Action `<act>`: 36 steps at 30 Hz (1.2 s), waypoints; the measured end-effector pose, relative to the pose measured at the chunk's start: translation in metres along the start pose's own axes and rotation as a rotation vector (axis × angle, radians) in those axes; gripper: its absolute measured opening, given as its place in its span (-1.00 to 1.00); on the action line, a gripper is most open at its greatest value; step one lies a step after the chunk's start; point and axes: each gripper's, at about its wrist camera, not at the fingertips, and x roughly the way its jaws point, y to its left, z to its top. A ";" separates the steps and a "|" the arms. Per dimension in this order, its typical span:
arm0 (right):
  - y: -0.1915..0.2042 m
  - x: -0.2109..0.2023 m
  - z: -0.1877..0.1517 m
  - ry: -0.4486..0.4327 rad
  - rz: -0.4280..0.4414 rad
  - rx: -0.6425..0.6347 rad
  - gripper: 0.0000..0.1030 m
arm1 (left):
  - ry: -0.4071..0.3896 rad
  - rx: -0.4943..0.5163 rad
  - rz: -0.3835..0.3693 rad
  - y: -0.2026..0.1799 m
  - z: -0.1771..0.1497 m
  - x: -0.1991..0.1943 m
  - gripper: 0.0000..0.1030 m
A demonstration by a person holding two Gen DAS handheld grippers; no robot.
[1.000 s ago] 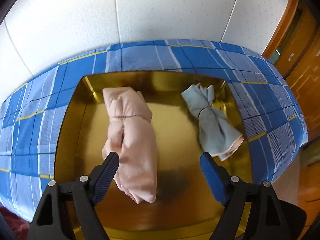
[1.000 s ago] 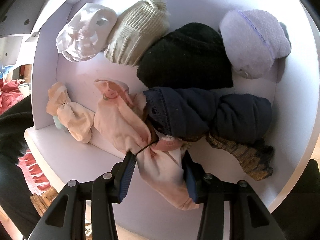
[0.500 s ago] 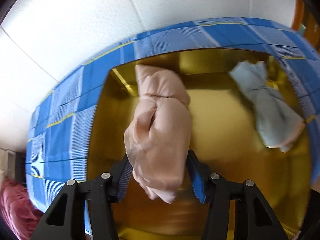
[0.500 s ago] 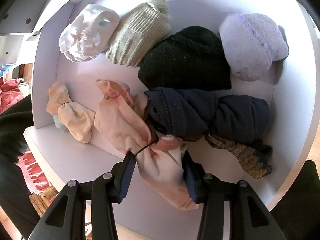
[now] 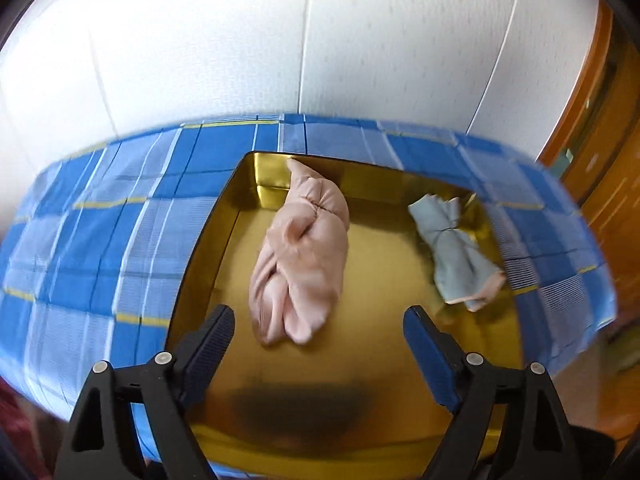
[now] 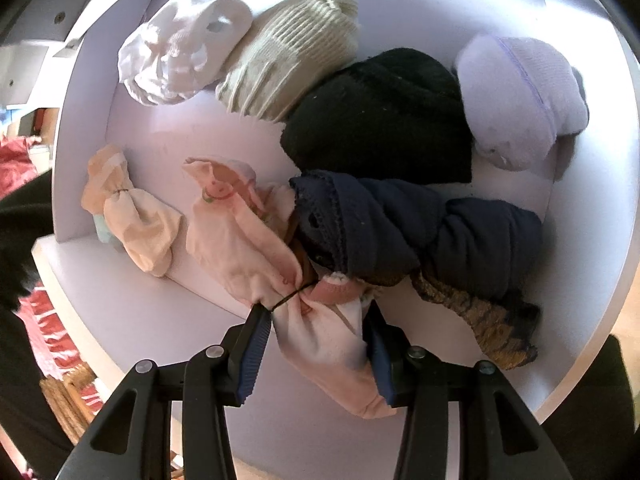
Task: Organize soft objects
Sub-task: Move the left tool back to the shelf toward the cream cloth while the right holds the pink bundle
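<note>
A gold tray (image 5: 224, 236) lies on a blue checked cloth (image 5: 120, 220). In it rest a tied pink cloth bundle (image 5: 304, 256) and, to the right, a tied light-blue bundle (image 5: 456, 252). My left gripper (image 5: 318, 342) hangs just short of the pink bundle, its jaws opening wide, nothing between them. In the right wrist view my right gripper (image 6: 316, 344) is shut on a pale pink tied bundle (image 6: 320, 332) lying in a white shelf compartment (image 6: 132, 304).
The compartment also holds a white bundle (image 6: 180, 56), a cream knit (image 6: 296, 64), a black one (image 6: 380, 116), a lilac one (image 6: 520, 100), a navy one (image 6: 420, 236), a brownish piece (image 6: 480, 320) and a small peach bundle (image 6: 128, 216). A wooden door (image 5: 600, 140) stands right of the table.
The left gripper closed on the pink bundle half a second ago, then let go and drew back; the bundle now lies free in the tray. The right gripper kept still.
</note>
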 end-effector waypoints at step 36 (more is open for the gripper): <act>0.065 -0.016 -0.005 -0.110 -0.174 -0.259 -0.02 | 0.646 -0.501 0.067 0.086 -0.295 0.124 0.86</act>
